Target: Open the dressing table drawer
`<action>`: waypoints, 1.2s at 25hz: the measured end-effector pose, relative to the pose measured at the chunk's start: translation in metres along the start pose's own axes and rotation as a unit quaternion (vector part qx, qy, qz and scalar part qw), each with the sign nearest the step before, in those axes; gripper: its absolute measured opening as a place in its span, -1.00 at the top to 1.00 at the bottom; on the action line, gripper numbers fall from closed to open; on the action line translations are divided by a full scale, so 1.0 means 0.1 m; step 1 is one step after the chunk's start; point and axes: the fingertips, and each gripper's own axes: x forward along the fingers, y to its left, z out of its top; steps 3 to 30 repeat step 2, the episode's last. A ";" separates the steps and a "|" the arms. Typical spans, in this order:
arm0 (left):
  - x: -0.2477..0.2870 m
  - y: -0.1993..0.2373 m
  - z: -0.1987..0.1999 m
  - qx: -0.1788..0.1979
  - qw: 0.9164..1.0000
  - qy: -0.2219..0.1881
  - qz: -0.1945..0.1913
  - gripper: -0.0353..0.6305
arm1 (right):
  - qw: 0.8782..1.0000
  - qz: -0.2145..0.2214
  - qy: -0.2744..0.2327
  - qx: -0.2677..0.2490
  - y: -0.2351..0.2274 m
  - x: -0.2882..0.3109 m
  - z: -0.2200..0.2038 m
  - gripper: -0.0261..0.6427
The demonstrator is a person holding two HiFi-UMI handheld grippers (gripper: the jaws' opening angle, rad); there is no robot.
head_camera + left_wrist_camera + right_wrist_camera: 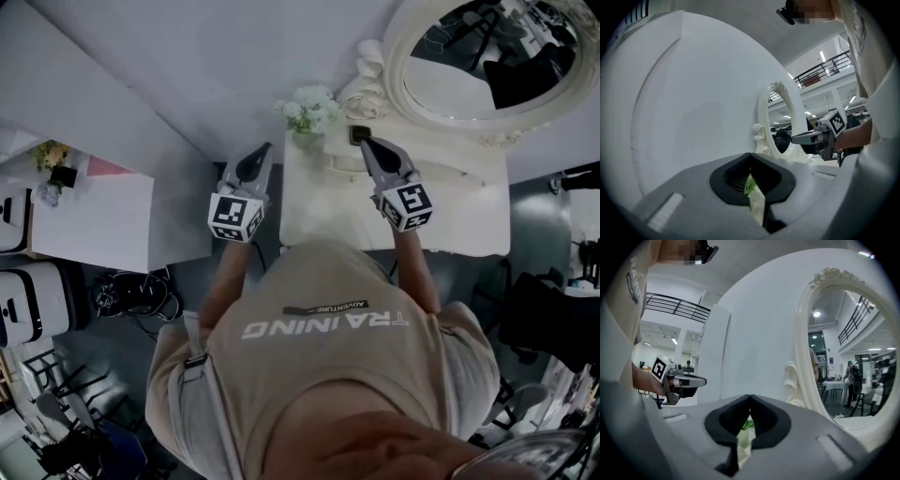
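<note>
The white dressing table [469, 220] stands in front of me under an oval white-framed mirror [478, 56]. Its drawer front is hidden below the tabletop and my body. My left gripper [264, 150] hangs over the table's left edge, shut, with nothing held. My right gripper [366, 142] hovers over the tabletop beside a small dark object [357, 134], also shut and empty. Through the slit under each shut tip pair [750, 157] [750, 399] a vase of pale flowers [309, 111] shows behind. Each gripper sees the other: the right gripper [799, 138] and the left gripper [698, 379].
A white side desk [94, 220] stands to the left with small flowers [49, 155] on it. White cases [28, 300] and cables [141, 295] lie on the floor at left. A dark chair [553, 319] stands at right.
</note>
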 end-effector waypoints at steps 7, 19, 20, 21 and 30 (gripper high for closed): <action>-0.01 0.06 -0.03 -0.004 1.000 0.002 0.007 0.87 | 1.000 -0.002 -0.004 -0.004 -0.06 0.02 0.04 0.91; -0.01 0.06 -0.03 -0.004 1.000 0.002 0.007 0.87 | 1.000 -0.002 -0.004 -0.004 -0.06 0.02 0.04 0.91; -0.01 0.06 -0.03 -0.004 1.000 0.002 0.007 0.87 | 1.000 -0.002 -0.004 -0.004 -0.06 0.02 0.04 0.91; -0.01 0.06 -0.03 -0.004 1.000 0.002 0.007 0.87 | 1.000 -0.002 -0.004 -0.004 -0.06 0.02 0.04 0.91; -0.01 0.06 -0.03 -0.004 1.000 0.002 0.007 0.87 | 1.000 -0.002 -0.004 -0.004 -0.06 0.02 0.04 0.91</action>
